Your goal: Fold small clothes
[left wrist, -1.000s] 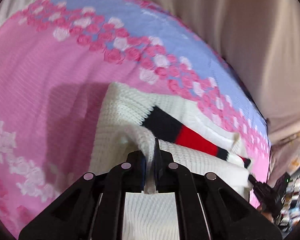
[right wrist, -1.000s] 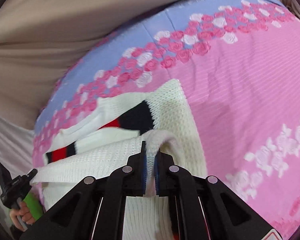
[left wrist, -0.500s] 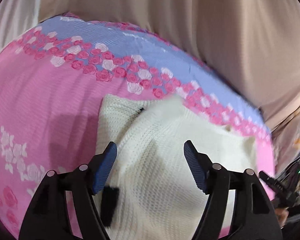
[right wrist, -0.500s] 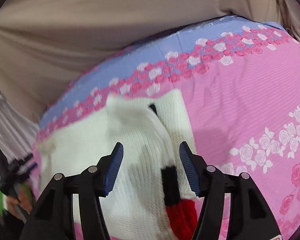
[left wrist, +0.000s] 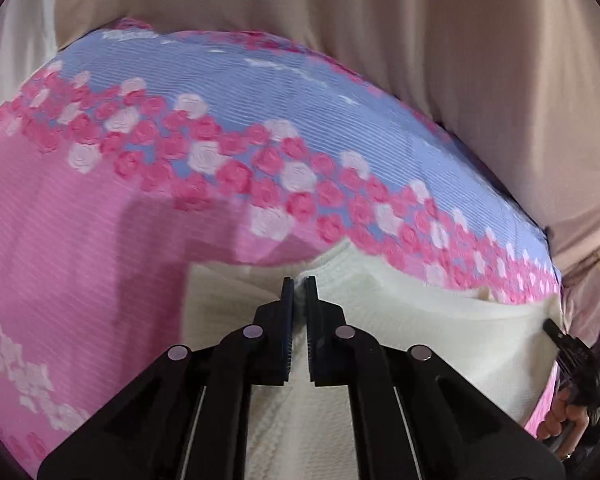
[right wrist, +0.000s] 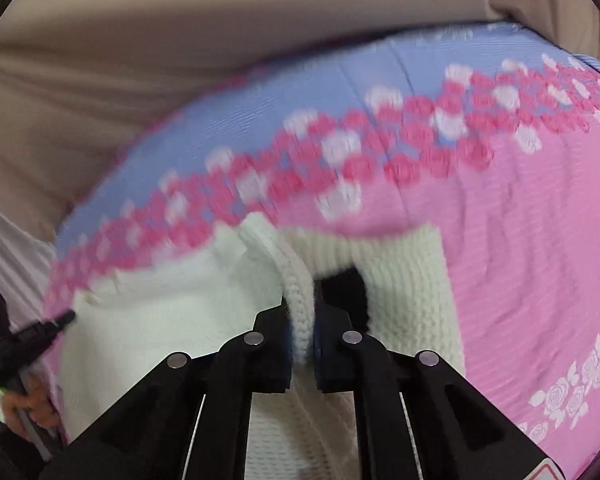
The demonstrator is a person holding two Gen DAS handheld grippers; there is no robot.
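**On the pink bed, both jaws pinch the white sweater**

On the bed with the pink and lilac rose-patterned cover [left wrist: 112,240] we see a small cream-white knitted sweater [left wrist: 420,332] lying near the front edge, below the band of pink and white roses. Behind the bed hangs a beige curtain [left wrist: 420,60].

From the left wrist view, our left gripper [left wrist: 299,284] points down at the sweater. Its jaws are closing and stand almost together, and a thin fold of the white knit sits between the blue pads, so we read it as gripped. The fabric rises a little at the tips. At the right edge of this view we find the right hand [left wrist: 560,420] around a black handle.

From the right wrist view, our right gripper [right wrist: 300,312] is also closing its jaws, and a thick ribbed edge of the sweater is pressed between them. This edge goes up from the jaws and curves toward the back. Just right of it a black part of the sweater [right wrist: 344,292] shows under a folded white layer. This picture is blurred, so we cannot tell small details of the knit. At the left edge the left hand [right wrist: 24,408] holds its own black handle, beside something green.
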